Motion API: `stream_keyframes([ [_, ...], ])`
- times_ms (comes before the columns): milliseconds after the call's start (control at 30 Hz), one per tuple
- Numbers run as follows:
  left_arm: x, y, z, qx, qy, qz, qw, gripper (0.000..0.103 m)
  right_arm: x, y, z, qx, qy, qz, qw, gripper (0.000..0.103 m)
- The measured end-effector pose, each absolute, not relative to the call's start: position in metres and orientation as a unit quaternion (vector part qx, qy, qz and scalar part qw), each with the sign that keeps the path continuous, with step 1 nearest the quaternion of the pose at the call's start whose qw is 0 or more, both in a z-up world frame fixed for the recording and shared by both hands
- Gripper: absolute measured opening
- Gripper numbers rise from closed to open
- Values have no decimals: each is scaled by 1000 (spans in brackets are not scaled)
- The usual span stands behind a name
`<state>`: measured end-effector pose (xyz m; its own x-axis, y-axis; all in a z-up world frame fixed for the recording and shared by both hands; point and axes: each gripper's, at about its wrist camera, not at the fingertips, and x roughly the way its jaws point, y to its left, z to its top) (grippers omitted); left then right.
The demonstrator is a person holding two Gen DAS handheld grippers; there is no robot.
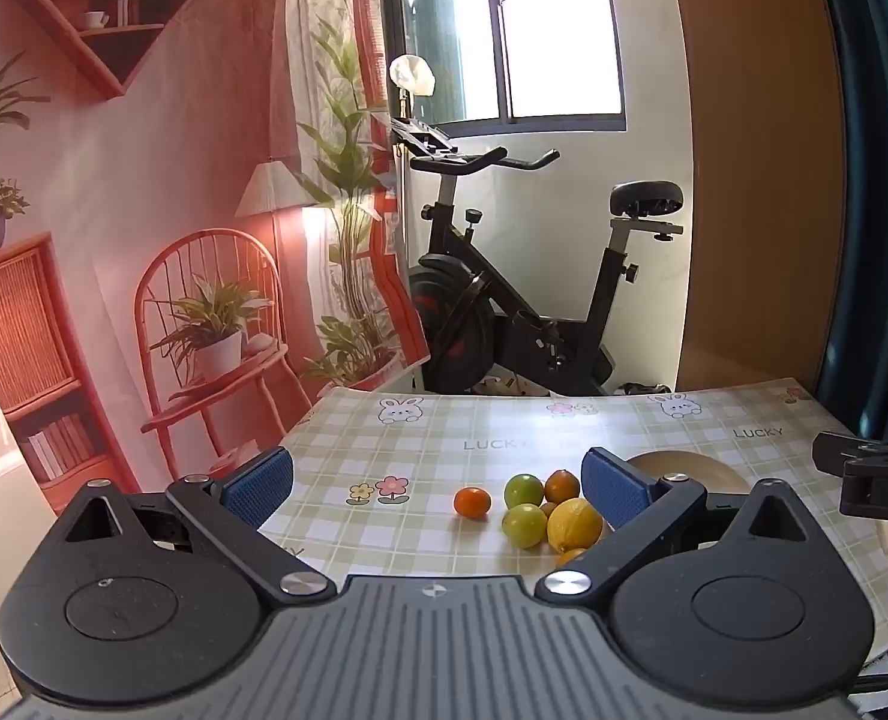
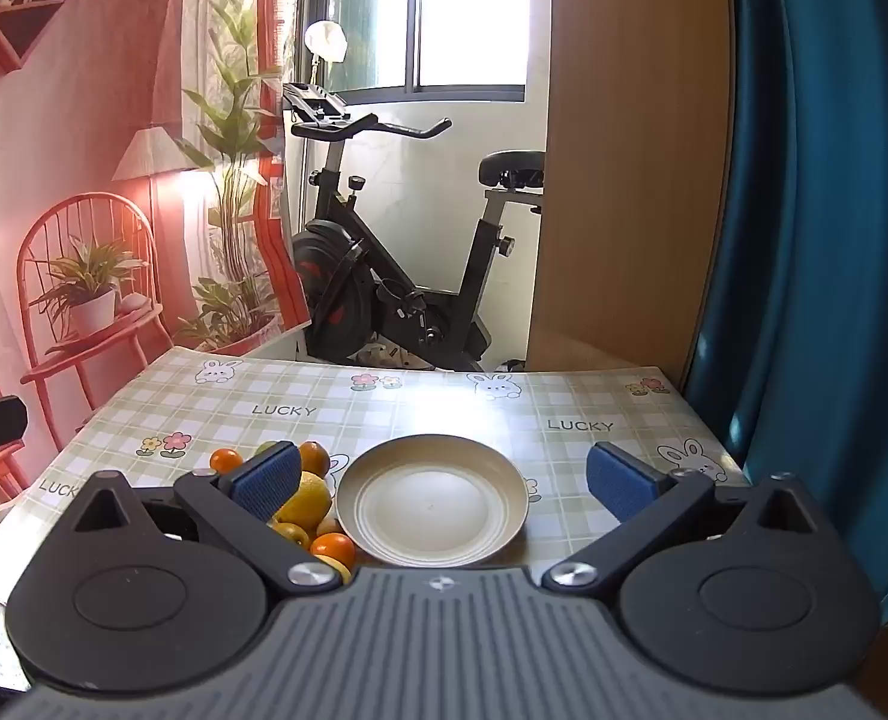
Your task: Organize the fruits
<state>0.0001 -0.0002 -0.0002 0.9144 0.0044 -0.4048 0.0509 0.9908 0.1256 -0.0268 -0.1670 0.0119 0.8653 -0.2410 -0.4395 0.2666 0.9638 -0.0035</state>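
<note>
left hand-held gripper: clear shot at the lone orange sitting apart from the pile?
Probably yes. The left hand-held gripper is open and empty, and the orange sits between its fingers' line, apart from the pile, with nothing on the tablecloth before it.

The left claw [image 1: 438, 489] hangs over the tabletop [image 1: 384, 438] with its two fingers wide apart. The fruits [image 1: 534, 510] lie in a bunch on the tabletop between the fingers, nearer the right one. One small fruit [image 1: 472, 502] sits alone, just left of the bunch. The right claw [image 2: 444, 480] hangs over the plate [image 2: 432, 501], which lies between its fingers. The bunch touches the plate's left side, partly hidden behind the left finger [image 2: 267, 480]. An exercise bike [image 2: 396, 276] stands beyond the tabletop's far edge.
</note>
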Motion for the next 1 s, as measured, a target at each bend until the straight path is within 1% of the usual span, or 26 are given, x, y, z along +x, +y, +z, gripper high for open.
stream_keyframes([
  [333, 0, 1, 11, 63, 205, -10, 977, 103, -27, -167, 13, 28, 225, -131, 965, 103],
  [1000, -3, -2, 4, 62, 198, -8, 978, 103, -26, -168, 14, 29, 223, -132, 965, 103],
])
